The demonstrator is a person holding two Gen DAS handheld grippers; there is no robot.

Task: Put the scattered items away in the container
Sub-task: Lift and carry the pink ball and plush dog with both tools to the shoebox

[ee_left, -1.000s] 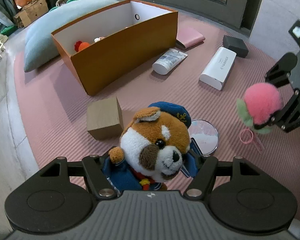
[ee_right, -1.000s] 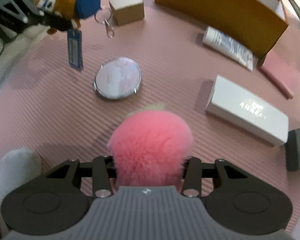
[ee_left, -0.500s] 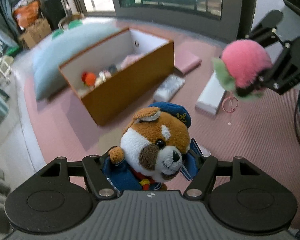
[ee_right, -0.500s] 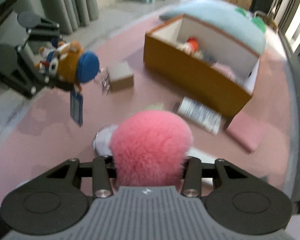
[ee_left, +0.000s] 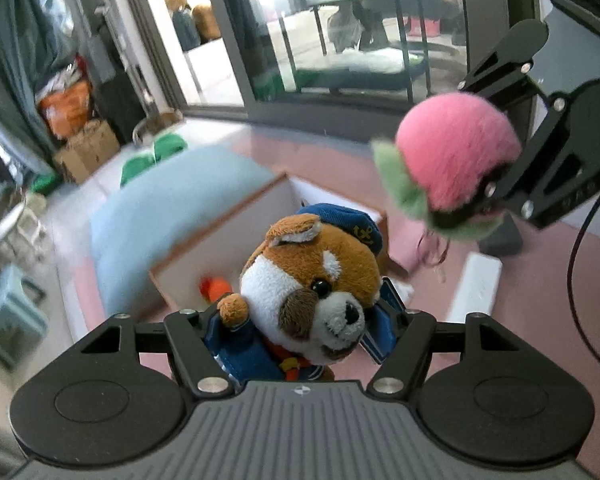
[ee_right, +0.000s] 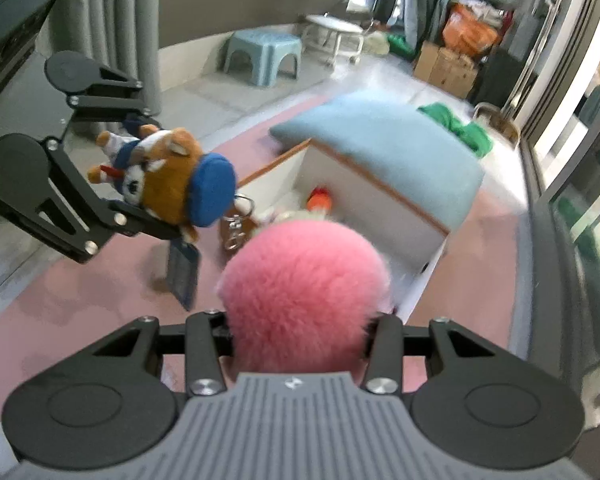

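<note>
My left gripper (ee_left: 300, 332) is shut on a plush dog (ee_left: 312, 280) with a blue sailor cap, held in the air; it also shows in the right wrist view (ee_right: 168, 184), with a key ring and a blue tag hanging from it. My right gripper (ee_right: 300, 336) is shut on a pink pompom (ee_right: 304, 292) with green leaves, seen at the upper right of the left wrist view (ee_left: 456, 164). Both hang near the open brown cardboard box (ee_right: 364, 184), which has white inner walls and holds an orange toy (ee_right: 320, 200) and other small things.
A light blue cushion (ee_right: 388, 140) lies against the box's far side. On the pink mat (ee_left: 540, 280) lie a white box (ee_left: 476, 292) and a dark box (ee_left: 500, 240). A blue stool (ee_right: 264, 56), cartons and glass doors stand around the mat.
Both grippers have risen from the mat and moved towards the box, each with its toy in it. The box now lies close below and ahead of them.
</note>
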